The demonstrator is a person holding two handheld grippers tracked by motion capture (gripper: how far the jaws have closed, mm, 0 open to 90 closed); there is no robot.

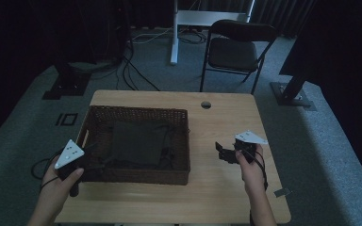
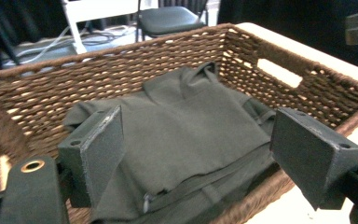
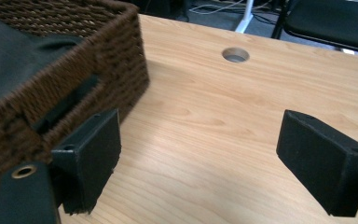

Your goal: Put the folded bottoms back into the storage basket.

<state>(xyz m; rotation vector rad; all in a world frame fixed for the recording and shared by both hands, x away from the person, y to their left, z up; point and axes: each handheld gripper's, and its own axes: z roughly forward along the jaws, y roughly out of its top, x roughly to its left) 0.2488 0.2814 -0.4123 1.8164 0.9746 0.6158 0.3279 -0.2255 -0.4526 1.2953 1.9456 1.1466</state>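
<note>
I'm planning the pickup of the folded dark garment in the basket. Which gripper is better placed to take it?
Left, probably. The left gripper stands open right over the dark garment inside the basket; the right gripper, also open, is over bare table beside the basket.

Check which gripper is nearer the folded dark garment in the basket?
Left. The left gripper, jaws open, hangs over the wicker basket's left end, just short of the folded dark garment. The right gripper, also open, sits over bare table, outside the basket's right wall.

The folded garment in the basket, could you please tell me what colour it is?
The garment is dark olive green, seen best in the left gripper view.
</note>
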